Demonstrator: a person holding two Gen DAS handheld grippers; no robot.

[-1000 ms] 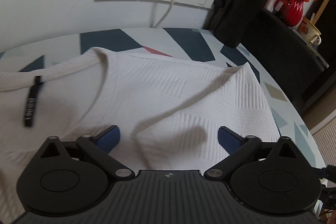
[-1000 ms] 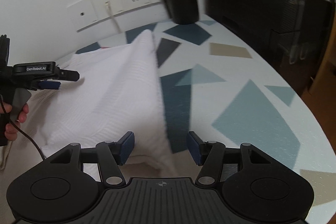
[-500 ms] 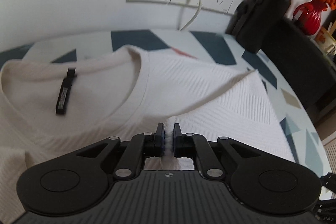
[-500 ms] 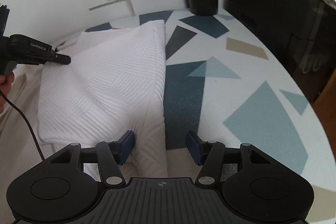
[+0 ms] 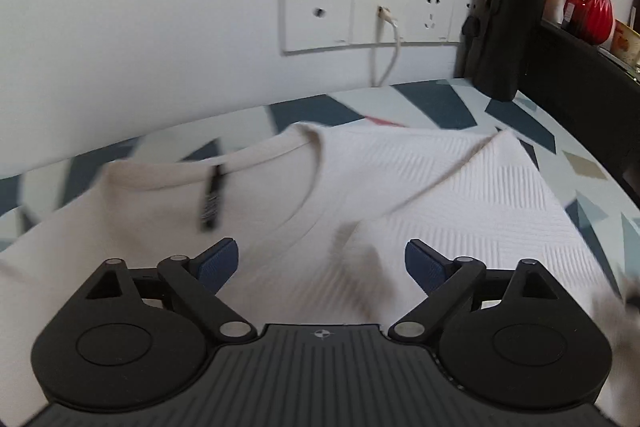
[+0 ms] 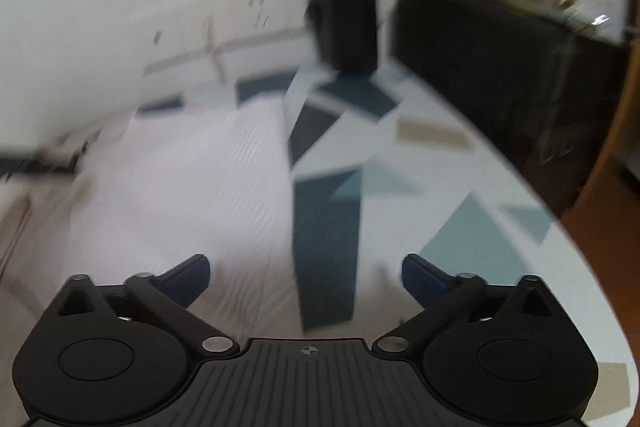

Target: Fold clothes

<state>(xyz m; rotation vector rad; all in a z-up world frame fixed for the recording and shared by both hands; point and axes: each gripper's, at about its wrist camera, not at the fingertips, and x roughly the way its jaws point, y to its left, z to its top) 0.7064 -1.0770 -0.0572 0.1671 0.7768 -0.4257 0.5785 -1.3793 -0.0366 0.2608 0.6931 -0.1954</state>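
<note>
Both tools' jaws are opening, nothing clamped: left tool (image 5: 322, 261) over the white shirt (image 5: 420, 187), right tool (image 6: 306, 277) above the shirt's right edge on the worktop (image 6: 460, 219).

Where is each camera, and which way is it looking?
Left wrist: sits on the left hand-held gripper, jaws opening and empty, looking down over the white shirt toward the wall sockets.
Right wrist: sits on the right hand-held gripper, jaws opening and empty, looking along the shirt's edge and the patterned table.
Both show the shirt, black bottle and red vase.
</note>
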